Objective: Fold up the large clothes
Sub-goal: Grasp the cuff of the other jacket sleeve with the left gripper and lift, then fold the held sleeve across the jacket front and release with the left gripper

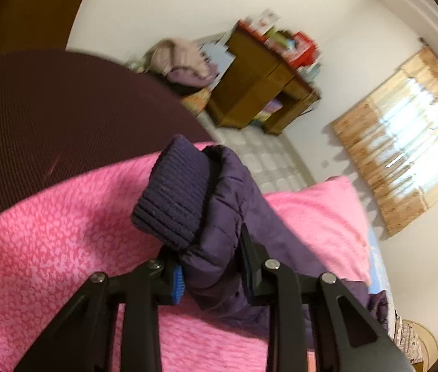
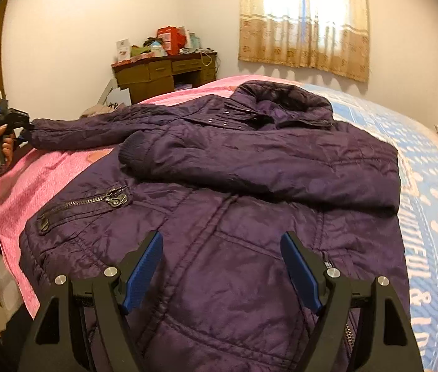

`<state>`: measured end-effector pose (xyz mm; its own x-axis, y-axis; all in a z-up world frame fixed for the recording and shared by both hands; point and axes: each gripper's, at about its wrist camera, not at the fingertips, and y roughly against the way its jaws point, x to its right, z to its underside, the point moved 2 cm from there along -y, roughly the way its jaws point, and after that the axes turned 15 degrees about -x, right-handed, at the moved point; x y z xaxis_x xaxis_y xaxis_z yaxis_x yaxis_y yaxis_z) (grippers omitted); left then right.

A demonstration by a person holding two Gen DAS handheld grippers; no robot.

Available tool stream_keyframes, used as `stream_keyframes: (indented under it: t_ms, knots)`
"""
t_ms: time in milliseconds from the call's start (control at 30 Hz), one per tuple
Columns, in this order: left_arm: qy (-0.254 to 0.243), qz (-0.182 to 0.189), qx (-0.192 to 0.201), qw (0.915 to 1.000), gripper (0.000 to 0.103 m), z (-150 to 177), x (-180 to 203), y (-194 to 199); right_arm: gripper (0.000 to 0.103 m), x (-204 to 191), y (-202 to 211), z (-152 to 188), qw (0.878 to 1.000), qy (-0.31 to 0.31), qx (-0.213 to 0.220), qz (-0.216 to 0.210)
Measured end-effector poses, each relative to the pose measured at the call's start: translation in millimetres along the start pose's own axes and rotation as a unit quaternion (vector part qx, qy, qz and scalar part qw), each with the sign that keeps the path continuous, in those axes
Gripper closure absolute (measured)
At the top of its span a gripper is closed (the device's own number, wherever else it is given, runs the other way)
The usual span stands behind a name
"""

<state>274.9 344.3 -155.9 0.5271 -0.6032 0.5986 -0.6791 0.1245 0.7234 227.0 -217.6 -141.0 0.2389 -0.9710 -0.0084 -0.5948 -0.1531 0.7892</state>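
Observation:
A dark purple padded jacket (image 2: 219, 217) lies front up on the bed, one sleeve folded across its chest. Its other sleeve (image 2: 88, 130) stretches out to the left, where my left gripper (image 2: 22, 133) holds its end. In the left wrist view my left gripper (image 1: 209, 263) is shut on that sleeve (image 1: 219, 248) just behind the ribbed knit cuff (image 1: 175, 198), lifted above the pink cover. My right gripper (image 2: 220, 266) is open and empty, hovering over the jacket's lower front.
The bed has a pink cover (image 2: 60, 167) on the left and a blue dotted cover (image 2: 436, 217) on the right. A cluttered wooden desk (image 2: 163, 74) stands at the far wall. A curtained window (image 2: 306, 21) is behind the bed.

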Motion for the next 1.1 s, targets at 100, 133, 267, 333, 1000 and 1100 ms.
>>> stream_keyframes:
  t_ms: [100, 133, 267, 333, 1000, 1100]
  knots:
    - [-0.032, 0.012, 0.023, 0.9992, 0.075, -8, 26, 21, 0.025, 6, -2, 2, 1.0, -0.015, -0.002, -0.005]
    - [-0.037, 0.017, 0.027, 0.9988, 0.075, -11, 30, 25, 0.025, 9, -2, 4, 1.0, -0.02, -0.002, -0.007]
    - [-0.076, 0.04, 0.05, 0.9951, 0.075, -16, 73, 45, 0.025, 14, -3, 9, 0.999, -0.033, -0.002, -0.016]
    - [-0.098, 0.046, 0.059, 0.9923, 0.075, -15, 97, 53, 0.025, 17, -4, 11, 0.999, -0.04, -0.002, -0.022]
    - [-0.466, 0.13, -0.025, 0.875, 0.07, 253, 349, 4, 0.022, 34, -8, 24, 0.995, -0.075, 0.016, -0.063]
    - [-0.512, 0.091, -0.066, 0.8516, 0.04, 299, 356, -17, 0.02, 34, -7, 27, 0.994, -0.076, 0.025, -0.07]
